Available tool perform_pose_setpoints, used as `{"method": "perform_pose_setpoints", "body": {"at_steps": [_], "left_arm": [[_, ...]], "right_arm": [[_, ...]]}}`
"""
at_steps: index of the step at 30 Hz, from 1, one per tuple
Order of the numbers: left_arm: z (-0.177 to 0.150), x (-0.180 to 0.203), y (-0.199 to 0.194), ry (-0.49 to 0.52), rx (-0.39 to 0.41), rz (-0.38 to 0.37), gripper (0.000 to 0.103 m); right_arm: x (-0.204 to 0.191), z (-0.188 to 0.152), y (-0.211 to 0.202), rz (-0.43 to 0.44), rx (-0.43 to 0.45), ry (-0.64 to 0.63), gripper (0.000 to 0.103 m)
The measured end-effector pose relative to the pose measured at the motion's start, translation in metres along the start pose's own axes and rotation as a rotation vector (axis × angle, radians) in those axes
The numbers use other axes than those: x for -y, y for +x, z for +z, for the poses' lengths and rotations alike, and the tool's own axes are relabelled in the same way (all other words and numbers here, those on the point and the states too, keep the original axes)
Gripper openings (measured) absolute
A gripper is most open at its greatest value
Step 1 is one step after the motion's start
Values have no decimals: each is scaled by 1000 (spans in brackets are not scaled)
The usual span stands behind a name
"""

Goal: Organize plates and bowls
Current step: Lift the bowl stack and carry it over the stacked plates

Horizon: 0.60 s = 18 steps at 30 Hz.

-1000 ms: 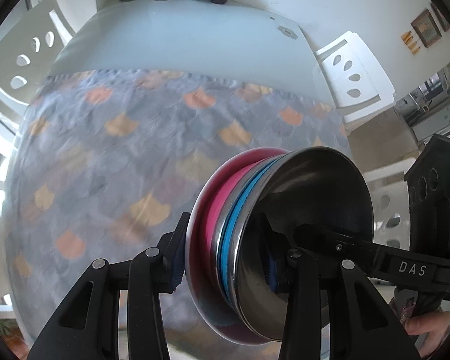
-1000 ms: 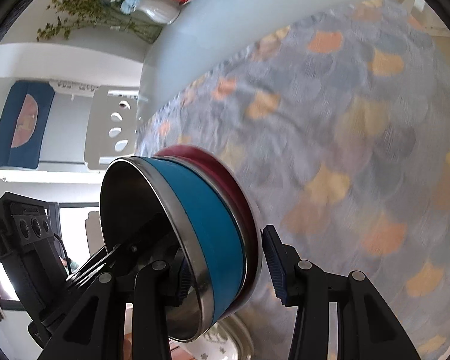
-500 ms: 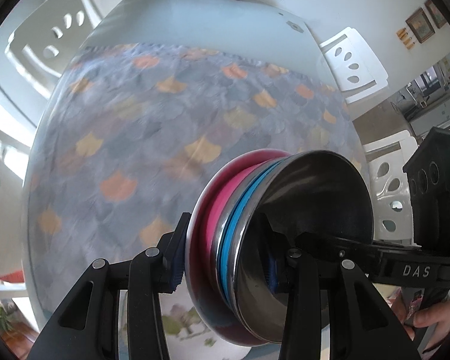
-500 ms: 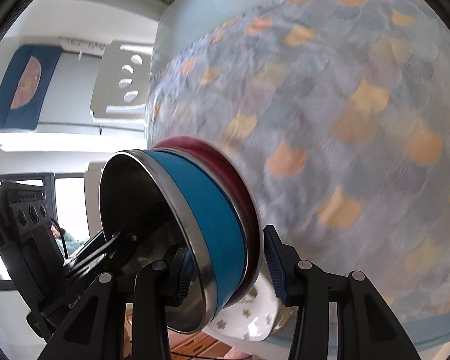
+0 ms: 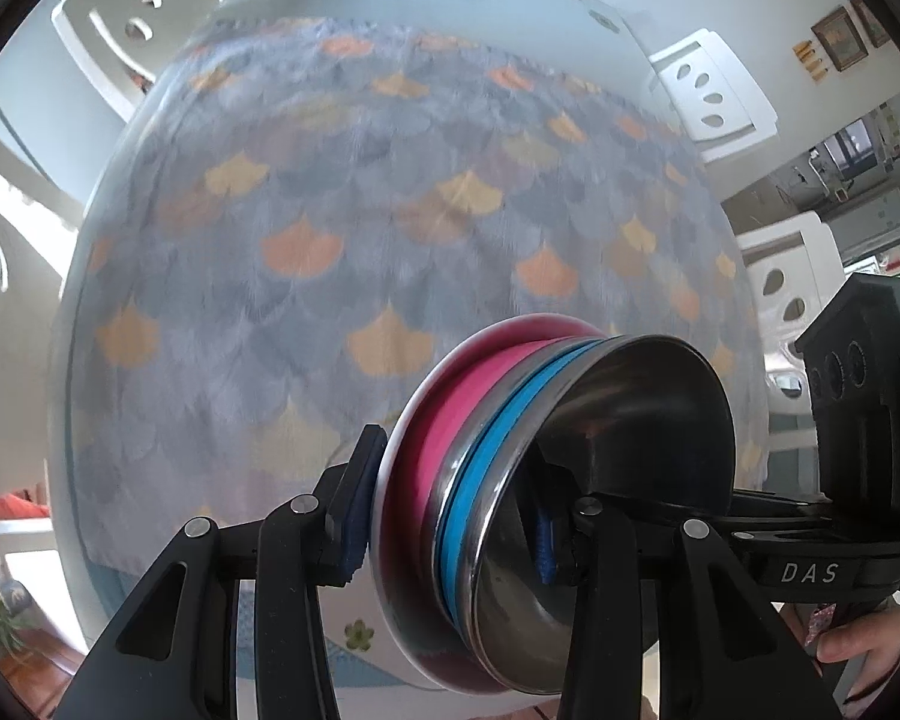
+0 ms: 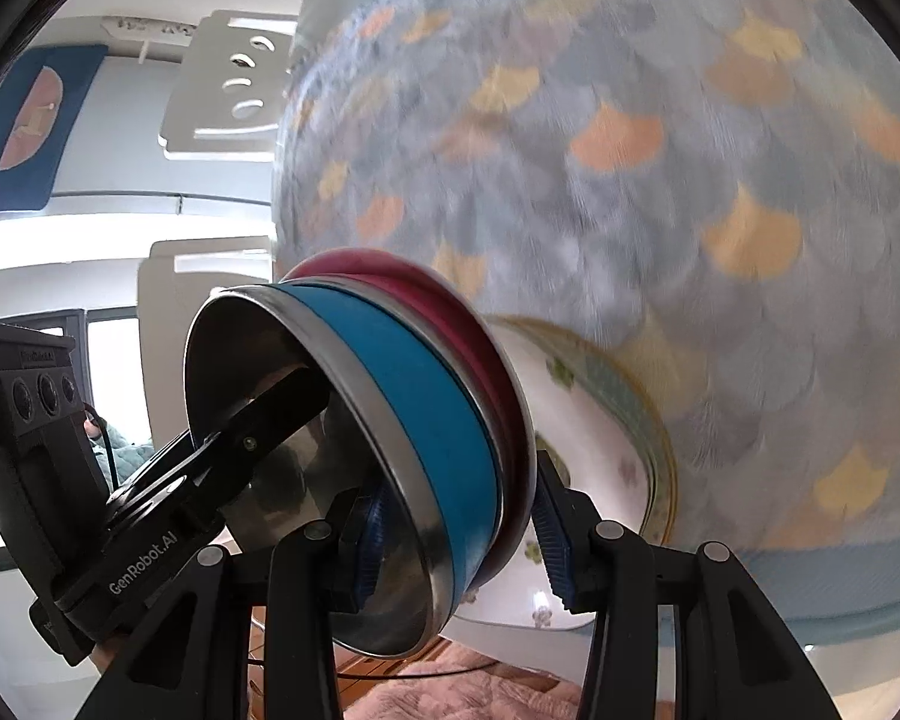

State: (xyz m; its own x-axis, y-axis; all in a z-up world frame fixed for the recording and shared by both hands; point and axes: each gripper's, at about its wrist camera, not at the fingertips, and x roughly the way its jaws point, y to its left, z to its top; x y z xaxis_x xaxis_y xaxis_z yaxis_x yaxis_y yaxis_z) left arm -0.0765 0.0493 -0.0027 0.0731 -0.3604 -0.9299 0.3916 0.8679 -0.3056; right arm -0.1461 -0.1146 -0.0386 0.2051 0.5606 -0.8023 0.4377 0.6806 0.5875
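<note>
I see a polished metal bowl with a mirror-bright inside and a matt blue band on its outer wall. The pink bowl under it looks satiny. My grippers are matt black plastic with ribbed blue pads. The tablecloth is soft woven cloth; the plate is glossy glazed ceramic.

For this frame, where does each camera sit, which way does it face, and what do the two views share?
Left wrist: on the left gripper, facing steeply down at the tablecloth; shows its own fingers clamped on the nested bowls, plus the right gripper and a hand.
Right wrist: on the right gripper, facing down across the tablecloth and a floral plate; shows its fingers on the bowls, plus the left gripper.
Shared: the bowls, tablecloth, each other's gripper.
</note>
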Motion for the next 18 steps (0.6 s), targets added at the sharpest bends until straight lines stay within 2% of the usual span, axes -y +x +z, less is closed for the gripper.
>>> {"method": "perform_pose_setpoints", "body": {"at_steps": [6, 13, 18], "left_arm": [[-22, -9, 16, 29, -37, -35, 38], [-35, -10, 28, 71, -71, -42, 38], [-43, -18, 34, 61, -92, -65, 38]], "right_arm": [[8, -21, 16, -42, 0, 41, 43], [10, -34, 24, -94, 28, 61, 43], [11, -41, 27, -107, 47, 76, 43]]}}
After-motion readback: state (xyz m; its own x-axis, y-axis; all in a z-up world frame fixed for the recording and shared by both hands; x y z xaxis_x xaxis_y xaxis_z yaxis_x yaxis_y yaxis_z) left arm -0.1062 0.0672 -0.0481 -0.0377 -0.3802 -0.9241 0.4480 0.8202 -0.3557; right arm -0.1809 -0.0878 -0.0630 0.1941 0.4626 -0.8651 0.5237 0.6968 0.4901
